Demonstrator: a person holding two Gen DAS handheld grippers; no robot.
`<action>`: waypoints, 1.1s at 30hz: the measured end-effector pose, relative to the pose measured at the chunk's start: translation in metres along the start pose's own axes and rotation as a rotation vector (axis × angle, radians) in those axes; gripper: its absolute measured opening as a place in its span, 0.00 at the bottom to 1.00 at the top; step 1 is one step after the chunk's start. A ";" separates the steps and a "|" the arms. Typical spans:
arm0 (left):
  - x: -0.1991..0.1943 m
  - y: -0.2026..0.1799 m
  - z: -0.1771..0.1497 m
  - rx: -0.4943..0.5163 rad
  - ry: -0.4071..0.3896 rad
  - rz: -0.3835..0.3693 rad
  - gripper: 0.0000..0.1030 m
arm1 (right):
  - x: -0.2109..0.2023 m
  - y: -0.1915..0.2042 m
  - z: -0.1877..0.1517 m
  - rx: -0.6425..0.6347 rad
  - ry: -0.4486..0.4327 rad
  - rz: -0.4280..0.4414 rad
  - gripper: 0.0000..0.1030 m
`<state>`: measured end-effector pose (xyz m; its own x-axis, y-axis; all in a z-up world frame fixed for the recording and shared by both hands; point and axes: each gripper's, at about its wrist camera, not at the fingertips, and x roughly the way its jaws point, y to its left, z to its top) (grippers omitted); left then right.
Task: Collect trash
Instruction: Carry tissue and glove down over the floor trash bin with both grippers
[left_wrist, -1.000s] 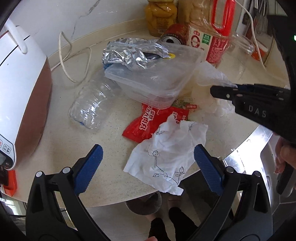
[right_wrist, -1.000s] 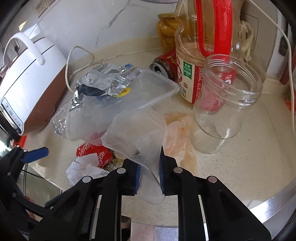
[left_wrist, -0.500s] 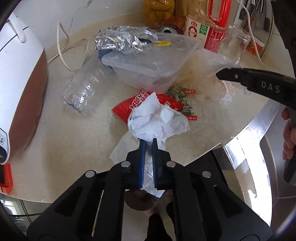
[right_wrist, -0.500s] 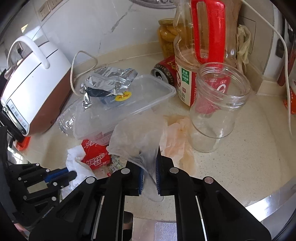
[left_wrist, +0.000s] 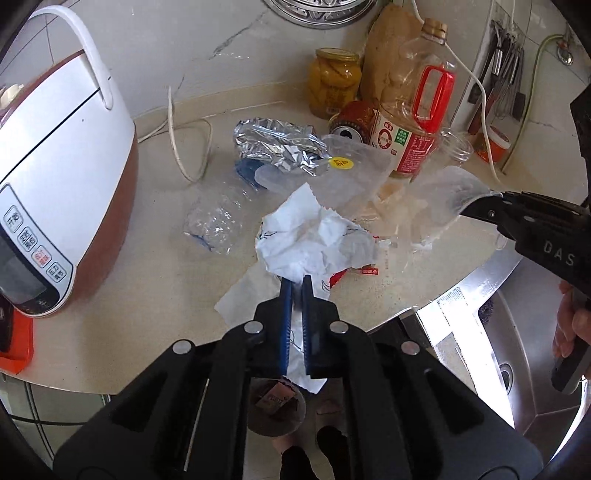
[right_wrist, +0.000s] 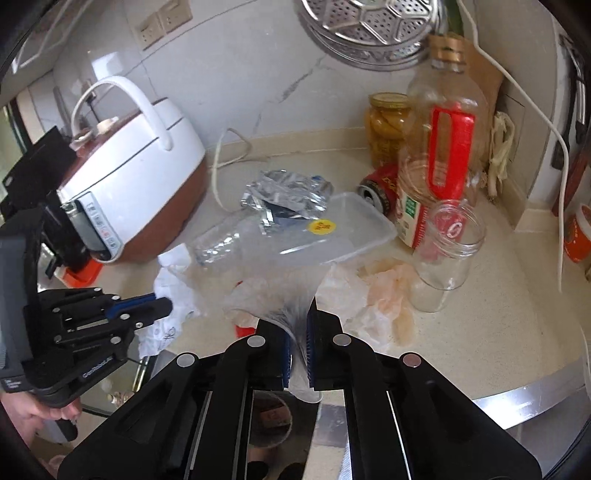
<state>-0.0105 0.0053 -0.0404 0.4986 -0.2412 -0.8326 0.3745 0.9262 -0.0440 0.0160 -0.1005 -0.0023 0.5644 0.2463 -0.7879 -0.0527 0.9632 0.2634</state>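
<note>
Lifted since the earlier frame, tissue (left_wrist: 314, 240) is pinched in the left hand-held gripper (left_wrist: 295, 291) and bag (right_wrist: 273, 295) in the right hand-held gripper (right_wrist: 299, 325), bin (left_wrist: 275, 410) lying directly below both, beyond the bench (left_wrist: 147, 288) edge.

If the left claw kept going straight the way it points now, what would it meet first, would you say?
Probably the clear takeaway container, just beyond the crumpled paper napkin that the left claw is already shut on; depth is hard to judge.

free: counter (right_wrist: 480, 332) front right | blocked: rice cooker (left_wrist: 55, 166) left, bottles behind
</note>
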 end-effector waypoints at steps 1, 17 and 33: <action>-0.007 0.003 -0.003 -0.005 -0.009 0.000 0.03 | -0.005 0.009 0.001 -0.007 -0.006 0.020 0.07; -0.077 0.065 -0.091 -0.121 0.025 0.054 0.03 | -0.016 0.138 -0.046 -0.197 0.141 0.370 0.07; 0.006 0.089 -0.218 -0.273 0.268 0.025 0.03 | 0.098 0.188 -0.144 -0.311 0.501 0.410 0.07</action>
<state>-0.1446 0.1495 -0.1701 0.2696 -0.1667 -0.9484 0.1249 0.9826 -0.1372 -0.0570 0.1206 -0.1103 0.0066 0.5423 -0.8402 -0.4535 0.7505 0.4808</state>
